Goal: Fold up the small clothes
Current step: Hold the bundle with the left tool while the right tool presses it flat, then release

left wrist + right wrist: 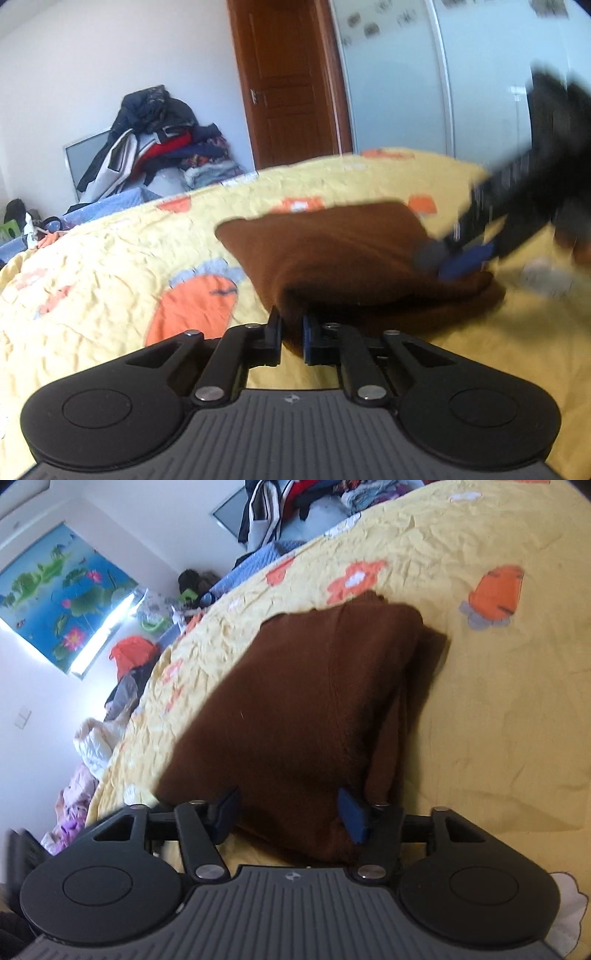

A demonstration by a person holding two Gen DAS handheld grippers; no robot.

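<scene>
A brown folded garment (pixel 332 251) (pixel 314 686) lies on a yellow bedspread with orange flowers (pixel 110 266) (pixel 498 709). My left gripper (pixel 291 330) is shut on the garment's near corner, and brown cloth is pinched between its fingers. In the right wrist view my right gripper (pixel 290 812) stands open, its blue pads (pixel 352 814) astride the garment's near end. The cloth lies flat between them without bunching. In the left wrist view the right gripper (pixel 458 258) appears blurred at the garment's far right edge.
A heap of clothes (pixel 159 140) is piled beyond the bed, near a brown door (pixel 288 85) and a white wardrobe (pixel 424 74). More clothes (pixel 129 664) lie along the bed's far side under a lotus poster (pixel 62 602).
</scene>
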